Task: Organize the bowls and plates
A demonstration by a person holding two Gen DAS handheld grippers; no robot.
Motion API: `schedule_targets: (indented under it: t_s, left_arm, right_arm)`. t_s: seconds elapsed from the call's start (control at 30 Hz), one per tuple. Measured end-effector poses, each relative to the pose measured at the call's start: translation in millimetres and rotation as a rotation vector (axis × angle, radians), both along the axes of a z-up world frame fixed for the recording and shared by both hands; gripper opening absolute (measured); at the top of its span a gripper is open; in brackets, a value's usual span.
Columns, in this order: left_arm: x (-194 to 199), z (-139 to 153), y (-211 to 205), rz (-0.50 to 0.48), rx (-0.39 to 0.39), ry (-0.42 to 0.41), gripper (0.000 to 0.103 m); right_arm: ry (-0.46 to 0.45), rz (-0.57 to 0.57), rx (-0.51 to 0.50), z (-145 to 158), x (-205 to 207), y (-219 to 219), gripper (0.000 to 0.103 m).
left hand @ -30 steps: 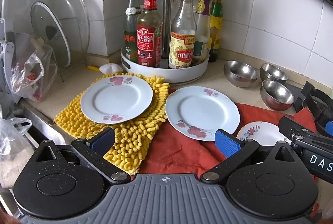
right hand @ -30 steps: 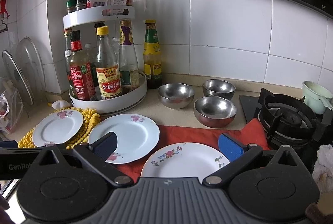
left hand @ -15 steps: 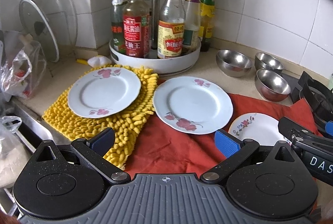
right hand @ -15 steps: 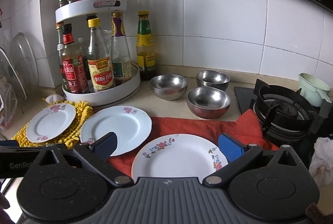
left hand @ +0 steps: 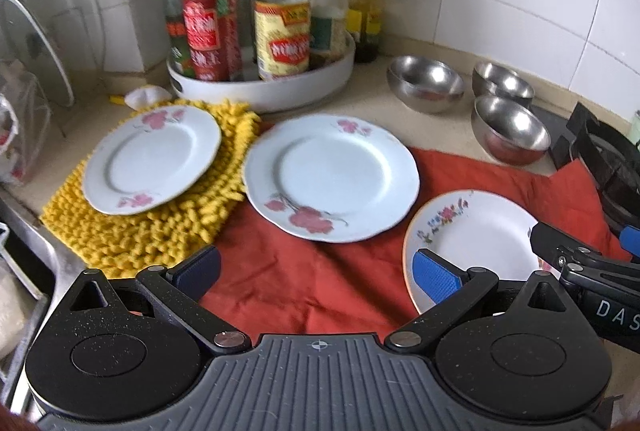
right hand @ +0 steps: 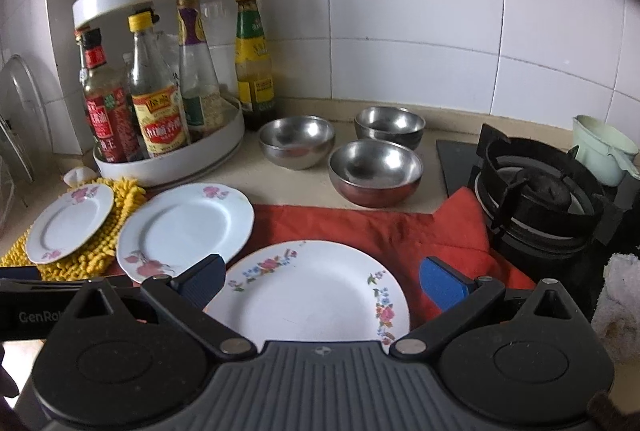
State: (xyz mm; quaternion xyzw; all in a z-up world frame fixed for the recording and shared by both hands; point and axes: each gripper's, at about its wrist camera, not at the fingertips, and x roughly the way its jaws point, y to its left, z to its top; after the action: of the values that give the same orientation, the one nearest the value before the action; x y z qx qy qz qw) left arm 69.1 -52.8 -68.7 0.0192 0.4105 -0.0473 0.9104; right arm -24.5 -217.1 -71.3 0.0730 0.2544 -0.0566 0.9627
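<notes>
1. Left wrist view: the left gripper point(left hand: 318, 273) hangs over the red cloth point(left hand: 304, 283), jaws spread wide and holding nothing
2. Right wrist view: the right gripper point(right hand: 322, 279) is also wide open and empty, its fingers flanking the small white plate with multicoloured flowers point(right hand: 310, 291) that lies on the cloth
3. The large white plate with pink flowers point(left hand: 332, 177) rests on the cloth's left part, touching the yellow chenille mat point(left hand: 156, 227)
4. A second pink-flowered white plate point(left hand: 152, 159) sits on that mat, left of the cloth
5. Three round stainless-steel bowls point(right hand: 376, 171) stand on the counter just behind the cloth, beside the white turntable rack of sauce bottles point(right hand: 168, 159)
</notes>
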Motion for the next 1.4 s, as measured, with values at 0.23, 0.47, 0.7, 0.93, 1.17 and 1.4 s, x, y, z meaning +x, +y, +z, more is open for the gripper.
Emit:
schedule_targets:
  t_s: [0.23, 0.47, 0.7, 0.93, 1.17, 1.4]
  left_arm:
    - [10.8, -22.3, -19.3, -0.055, -0.007, 0.084, 0.102]
    - [20.9, -41.8, -39.0, -0.116, -0.025, 0.153, 0.098]
    - [32.3, -56.9, -57.0, -0.132, -0.023, 0.197, 0.094]
    - [33.1, -53.4, -71.8, -0.183, -0.017, 0.155, 0.079]
    - [40.9, -63.6, -81.3, -0.198, -0.013, 0.184, 0.084]
    - [38.6, -63.7, -91.2, -0.205, -0.009, 0.183, 0.083]
  right_arm:
    - [0.073, 0.036, 0.000, -18.9, 11.7, -20.5, 0.100]
    - [0.110, 0.100, -0.023, -36.8, 24.0, -42.1, 0.100]
    - [0.176, 0.214, 0.056, -54.2, 42.1, -59.7, 0.079]
    - [0.218, 0.316, 0.117, -64.6, 58.3, -71.8, 0.066]
    - [0.232, 0.373, 0.157, -68.3, 65.7, -84.0, 0.061]
    - [0.250, 0.392, 0.205, -65.9, 67.4, -93.8, 0.053]
